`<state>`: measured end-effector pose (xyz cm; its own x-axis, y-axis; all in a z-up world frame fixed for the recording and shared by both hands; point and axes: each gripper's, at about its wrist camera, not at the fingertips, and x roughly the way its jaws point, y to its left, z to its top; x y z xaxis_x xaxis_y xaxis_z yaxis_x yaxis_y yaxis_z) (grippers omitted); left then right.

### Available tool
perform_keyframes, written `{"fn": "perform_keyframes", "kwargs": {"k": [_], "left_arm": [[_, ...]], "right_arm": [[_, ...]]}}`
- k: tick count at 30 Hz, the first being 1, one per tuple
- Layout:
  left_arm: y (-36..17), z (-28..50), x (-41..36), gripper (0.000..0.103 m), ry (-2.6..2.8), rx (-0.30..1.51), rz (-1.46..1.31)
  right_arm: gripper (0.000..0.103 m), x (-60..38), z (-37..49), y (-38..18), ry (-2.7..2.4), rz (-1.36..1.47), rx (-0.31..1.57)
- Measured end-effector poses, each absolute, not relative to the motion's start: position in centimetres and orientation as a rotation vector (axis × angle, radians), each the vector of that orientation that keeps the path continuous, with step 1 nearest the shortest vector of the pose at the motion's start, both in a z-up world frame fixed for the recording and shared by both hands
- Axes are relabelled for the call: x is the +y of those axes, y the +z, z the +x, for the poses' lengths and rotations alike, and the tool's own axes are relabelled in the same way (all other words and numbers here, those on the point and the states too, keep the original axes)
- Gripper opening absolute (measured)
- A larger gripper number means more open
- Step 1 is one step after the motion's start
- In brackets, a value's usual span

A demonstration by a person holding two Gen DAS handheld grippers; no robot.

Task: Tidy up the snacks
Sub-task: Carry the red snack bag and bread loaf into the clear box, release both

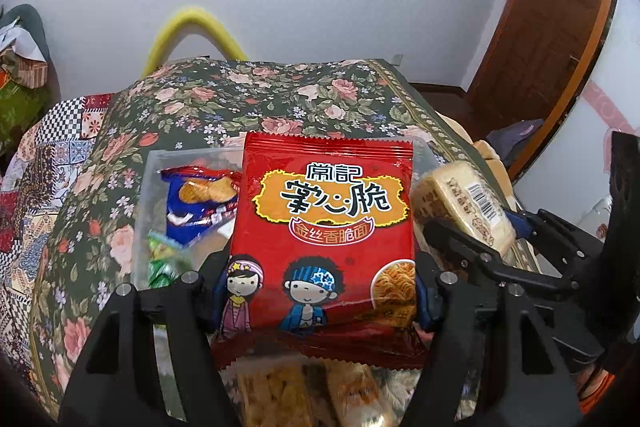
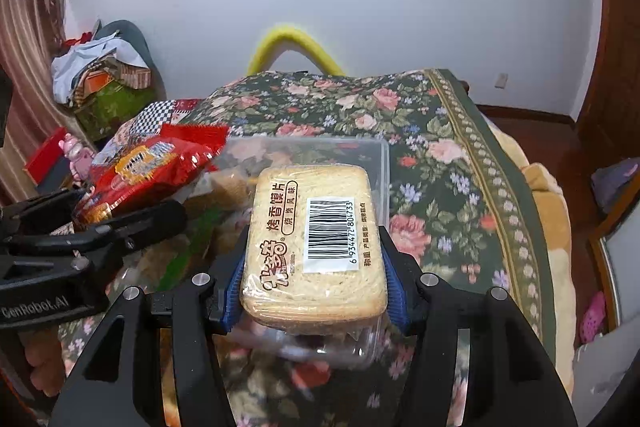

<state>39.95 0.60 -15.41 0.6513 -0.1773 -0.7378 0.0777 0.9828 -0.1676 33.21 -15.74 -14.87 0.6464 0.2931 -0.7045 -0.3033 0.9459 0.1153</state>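
1. left tool (image 1: pixel 320 303) clamped on red noodle packet (image 1: pixel 326 227) at its lower edges, held up over clear plastic box (image 1: pixel 144 195).
2. right tool (image 2: pixel 314 287) clamped on toasted bread pack (image 2: pixel 316 235) by its long sides, held above the same box.
3. red packet: light, crinkly, slippery film, contents likely brittle; grip by edges, gently.
4. bread pack: light, stiff block in slick wrap, slices could crumble; side grip suits.
5. box sits on floral bedcover (image 1: pixel 280 99).
6. count: two tools, one red packet, one bread pack, one box; inside it one blue snack bag (image 1: pixel 200 203), green wrappers (image 1: pixel 164 263) too unclear to count.
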Motion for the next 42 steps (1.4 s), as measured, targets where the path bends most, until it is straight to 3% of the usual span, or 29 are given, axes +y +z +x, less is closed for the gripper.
{"fn": "perform_keyframes", "kwargs": {"k": [13,21,32,42], "left_arm": [[-16.8,42.9,2.4,0.068,-0.091,0.858,-0.178],[-17.0,42.5,1.7,0.081,-0.106,0.851,-0.133],[-15.1,38.7,1.7,0.084,-0.093,0.83,-0.075],[-13.9,33.1,3.5,0.085,-0.076,0.818,-0.06]], "right_arm": [[0.053,-15.2,35.7,-15.0,0.364,0.019,0.805],[0.053,-14.5,35.4,-16.2,0.368,-0.026,0.832],[0.061,-15.3,33.7,-15.5,0.372,-0.032,0.867],[0.061,-16.0,29.6,-13.9,0.393,0.002,0.859]]}}
